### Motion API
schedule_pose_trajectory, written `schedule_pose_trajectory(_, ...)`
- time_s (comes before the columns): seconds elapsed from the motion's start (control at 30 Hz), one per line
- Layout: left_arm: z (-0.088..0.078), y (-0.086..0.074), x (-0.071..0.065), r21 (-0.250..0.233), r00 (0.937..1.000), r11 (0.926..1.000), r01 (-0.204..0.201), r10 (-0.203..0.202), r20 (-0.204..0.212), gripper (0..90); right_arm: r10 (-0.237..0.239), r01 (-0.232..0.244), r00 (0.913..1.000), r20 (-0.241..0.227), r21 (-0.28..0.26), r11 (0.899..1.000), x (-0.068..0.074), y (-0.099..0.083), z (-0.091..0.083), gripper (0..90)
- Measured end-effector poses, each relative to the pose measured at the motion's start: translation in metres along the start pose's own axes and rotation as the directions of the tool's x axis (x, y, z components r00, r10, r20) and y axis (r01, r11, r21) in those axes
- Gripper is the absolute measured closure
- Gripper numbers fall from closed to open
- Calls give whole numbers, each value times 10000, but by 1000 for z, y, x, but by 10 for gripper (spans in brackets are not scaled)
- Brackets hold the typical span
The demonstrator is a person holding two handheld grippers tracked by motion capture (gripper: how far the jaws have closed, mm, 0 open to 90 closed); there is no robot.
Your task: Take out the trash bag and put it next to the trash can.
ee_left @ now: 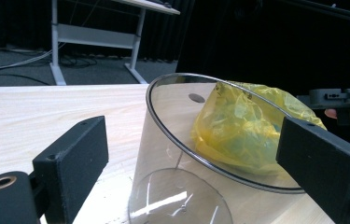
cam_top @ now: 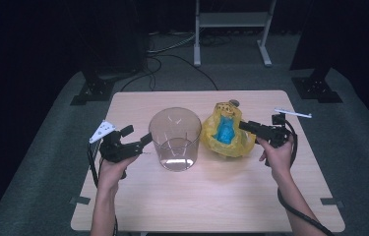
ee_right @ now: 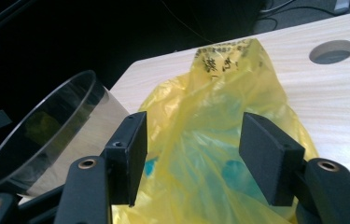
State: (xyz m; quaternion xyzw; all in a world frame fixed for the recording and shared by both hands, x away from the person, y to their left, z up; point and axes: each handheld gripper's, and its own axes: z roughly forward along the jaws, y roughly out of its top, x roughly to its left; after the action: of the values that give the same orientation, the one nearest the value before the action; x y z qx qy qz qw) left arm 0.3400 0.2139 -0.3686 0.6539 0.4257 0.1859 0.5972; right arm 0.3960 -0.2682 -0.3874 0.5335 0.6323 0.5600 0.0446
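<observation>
The yellow plastic bag (cam_top: 226, 132) with something blue inside lies on the bench (cam_top: 211, 206), just beside the clear plastic tub (cam_top: 175, 139); the right tongs (ee_right: 191, 156) gape wide above it, gripping nothing; the left tongs (cam_top: 137, 137) stand open beside the tub's rim, empty.

Before you: a yellow bag (cam_top: 226, 132) with black print, blue inside; clear tub (cam_top: 174, 139); your black claws; pale wood-grain tabletop (cam_top: 221, 201).

My jaws are matt black plastic. The tub (cam_top: 175, 139) at 9 o'clock of the bag (cam_top: 227, 131) is clear, glossy plastic; the bag is thin, crinkled yellow film; the table (cam_top: 211, 196) is pale matt wood.
</observation>
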Motion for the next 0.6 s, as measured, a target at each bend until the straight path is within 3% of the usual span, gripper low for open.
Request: schedule_pose_trajectory(0.6,2,0,0,67,10000,10000,-58,58,2,80,303,-307,9991,292,136,9994,-30,-27,-20,416)
